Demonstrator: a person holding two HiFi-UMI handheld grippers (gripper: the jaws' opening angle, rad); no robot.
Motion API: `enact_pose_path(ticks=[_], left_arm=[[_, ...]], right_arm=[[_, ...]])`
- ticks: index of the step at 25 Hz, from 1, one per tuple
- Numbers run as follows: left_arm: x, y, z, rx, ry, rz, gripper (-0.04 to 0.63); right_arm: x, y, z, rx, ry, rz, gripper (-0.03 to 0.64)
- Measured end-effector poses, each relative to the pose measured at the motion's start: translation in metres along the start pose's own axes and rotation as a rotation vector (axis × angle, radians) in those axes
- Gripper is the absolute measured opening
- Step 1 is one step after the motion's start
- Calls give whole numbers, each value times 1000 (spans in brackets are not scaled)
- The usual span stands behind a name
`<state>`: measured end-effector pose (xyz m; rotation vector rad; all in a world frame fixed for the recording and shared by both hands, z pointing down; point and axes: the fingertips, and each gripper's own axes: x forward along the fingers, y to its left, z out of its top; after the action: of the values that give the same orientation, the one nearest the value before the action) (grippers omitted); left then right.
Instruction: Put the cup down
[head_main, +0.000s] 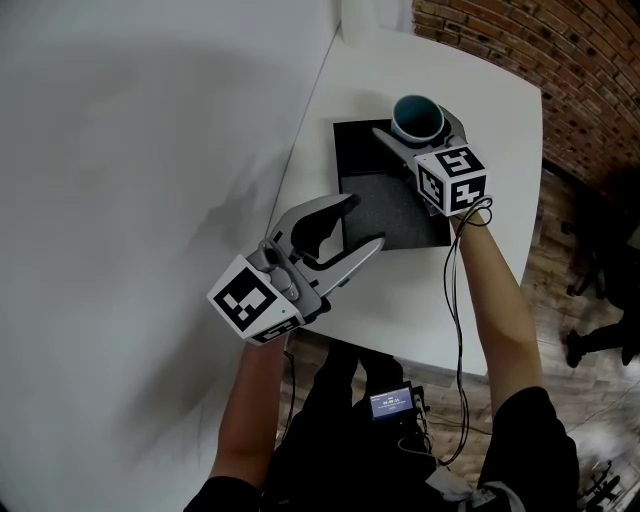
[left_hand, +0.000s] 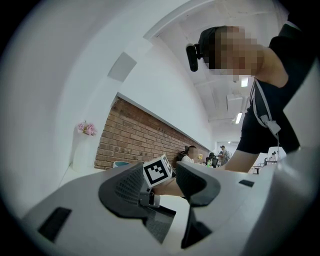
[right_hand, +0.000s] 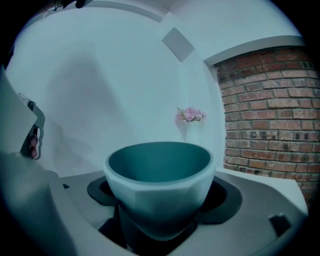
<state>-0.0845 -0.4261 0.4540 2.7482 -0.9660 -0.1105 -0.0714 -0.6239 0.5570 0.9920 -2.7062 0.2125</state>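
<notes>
The cup is teal, upright and open at the top, with nothing showing inside it. It sits between the two jaws of my right tool, which stand wide with a pad against each side of the cup's wall, pinching it. From the head view the cup is over the far edge of the black mat. I cannot tell whether its base touches the mat or hangs just above it. The mat lies flat on the white bench.

My left tool is nearer to me, over the mat's near left corner and well apart from the cup. Its jaws are spread about halfway and nothing is between them. Looking along them, I see in the gap the marker cube of the right tool and my forearm behind it.

Beyond the bench's far end there is a brick wall, and some pink flowers stand against the white wall.
</notes>
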Motion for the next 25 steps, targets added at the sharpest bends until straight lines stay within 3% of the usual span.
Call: enact_pose_path(ticks=[5,12,25], left_arm=[[-2,1,1,1,-4,0,210],[1,-2,9,-1,-11,1,210],[3,-11,12,4,-12,-12,210]], right_arm=[[-3,1,0,4,0,-2,422],[-21,-8,7,102,0,15,474],[-44,3,3,111,39,55,474]])
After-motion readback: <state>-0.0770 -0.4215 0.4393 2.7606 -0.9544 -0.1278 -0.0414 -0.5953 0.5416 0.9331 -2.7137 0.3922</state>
